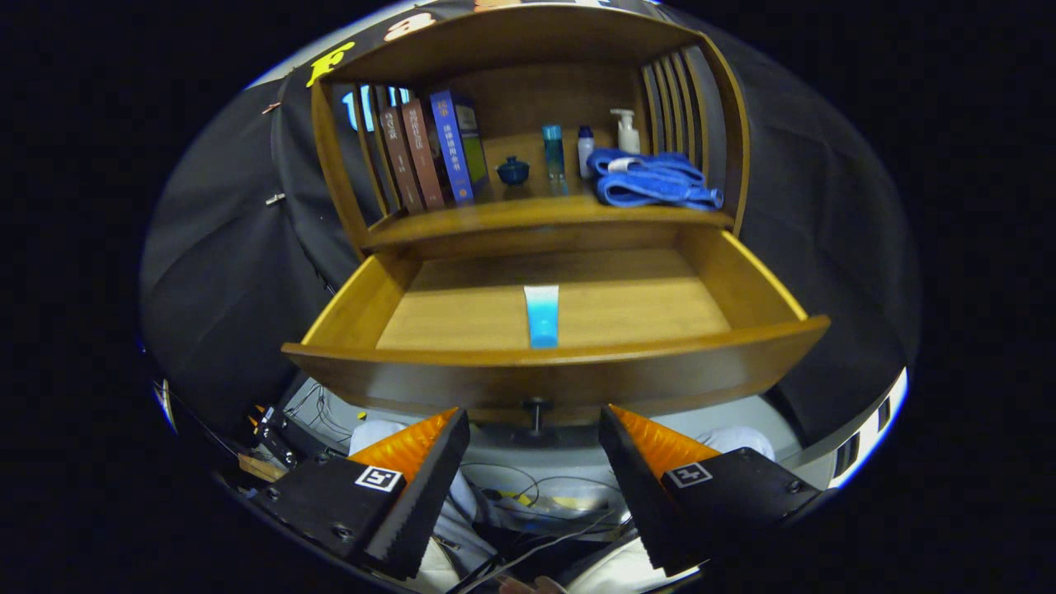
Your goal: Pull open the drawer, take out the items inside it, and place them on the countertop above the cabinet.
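tool (535, 429) open below drawer (553, 375) knob, tube (541, 315) lying lengthwise front-to-back

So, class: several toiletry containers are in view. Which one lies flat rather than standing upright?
The blue-and-white tube in the open drawer, beyond the open gripper. The bottles on the countertop stand upright.

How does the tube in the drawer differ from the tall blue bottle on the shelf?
The tube lies flat on the open drawer floor; the tall blue bottle stands upright on the shelf. The tube fades from white to blue; the bottle is blue throughout. The tube lies alone; the bottle has neighbours. Both are slim. The gripper hangs open before the drawer knob.
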`<state>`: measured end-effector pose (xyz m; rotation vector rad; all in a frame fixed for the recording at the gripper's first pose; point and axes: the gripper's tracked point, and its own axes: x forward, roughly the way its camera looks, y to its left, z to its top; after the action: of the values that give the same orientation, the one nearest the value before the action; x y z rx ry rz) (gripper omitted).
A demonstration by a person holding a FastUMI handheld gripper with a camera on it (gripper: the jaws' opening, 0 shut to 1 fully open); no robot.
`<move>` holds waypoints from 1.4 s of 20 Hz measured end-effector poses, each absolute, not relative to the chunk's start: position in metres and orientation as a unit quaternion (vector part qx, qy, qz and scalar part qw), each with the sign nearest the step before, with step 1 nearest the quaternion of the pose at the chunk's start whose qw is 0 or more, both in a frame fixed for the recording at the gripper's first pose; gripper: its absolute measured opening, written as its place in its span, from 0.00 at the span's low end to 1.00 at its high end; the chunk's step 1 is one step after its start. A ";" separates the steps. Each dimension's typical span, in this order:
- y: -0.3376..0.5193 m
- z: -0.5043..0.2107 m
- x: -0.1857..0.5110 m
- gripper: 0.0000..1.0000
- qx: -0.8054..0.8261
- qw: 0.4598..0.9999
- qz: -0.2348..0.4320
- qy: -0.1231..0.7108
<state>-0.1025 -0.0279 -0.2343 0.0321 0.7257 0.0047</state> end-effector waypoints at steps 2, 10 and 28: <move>-0.024 -0.215 -0.077 1.00 0.024 0.939 0.008 0.344; -0.025 -0.249 0.026 1.00 0.034 0.896 0.002 0.442; -0.042 -0.348 0.051 0.99 0.023 0.759 -0.035 0.650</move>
<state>0.0512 -0.0424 -0.3478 0.0495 1.4153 -0.0767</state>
